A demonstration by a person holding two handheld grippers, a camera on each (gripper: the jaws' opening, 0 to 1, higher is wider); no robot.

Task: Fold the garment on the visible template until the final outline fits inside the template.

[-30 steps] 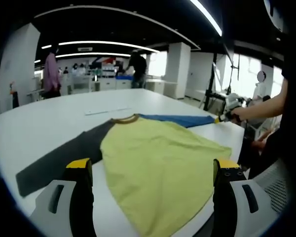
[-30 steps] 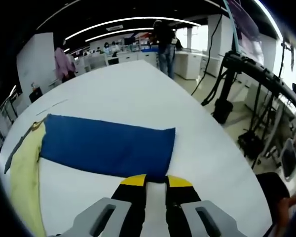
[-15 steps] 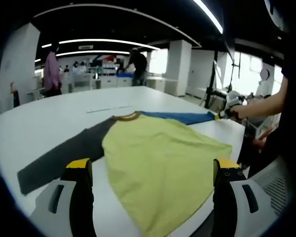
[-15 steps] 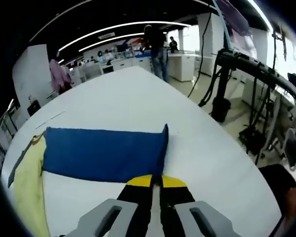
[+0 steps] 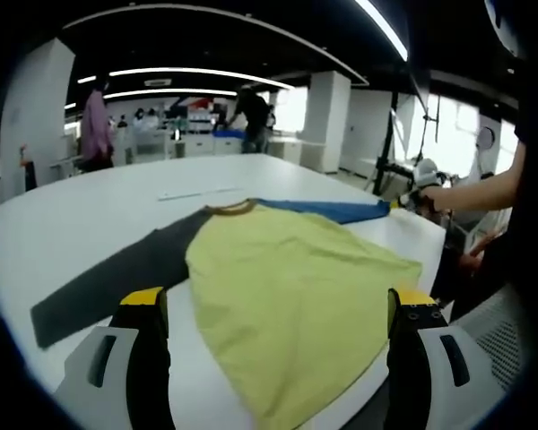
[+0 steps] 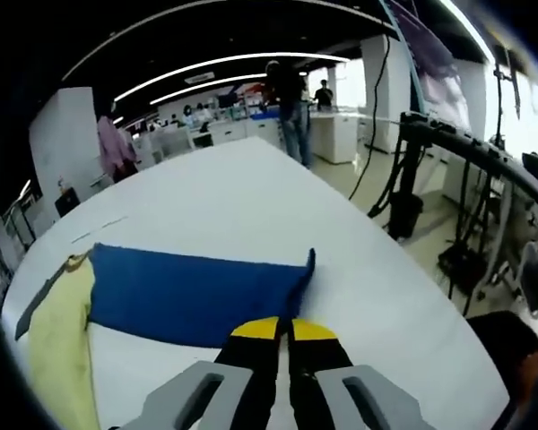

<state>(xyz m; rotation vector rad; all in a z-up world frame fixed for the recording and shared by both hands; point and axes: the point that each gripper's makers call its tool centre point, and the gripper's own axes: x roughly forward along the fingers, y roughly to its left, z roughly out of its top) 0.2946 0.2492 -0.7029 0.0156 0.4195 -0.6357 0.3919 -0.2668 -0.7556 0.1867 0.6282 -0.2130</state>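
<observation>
Right tongs (image 6: 282,329) clamped on blue sleeve (image 6: 193,291) cuff, edge lifted off white surface (image 6: 251,197). Left tongs (image 5: 273,309) wide open above yellow shirt (image 5: 291,282) body; grey sleeve (image 5: 108,282) lies flat.

We see a big open-plan lab — white columns (image 5: 327,121), ceiling light strips (image 6: 224,67), workbenches (image 5: 188,148) at the back.

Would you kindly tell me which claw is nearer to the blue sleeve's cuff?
Right. The right claw is shut on the cuff end of the blue sleeve, lifting its corner. The left claw hangs open over the yellow shirt body's hem, far from the cuff.
</observation>
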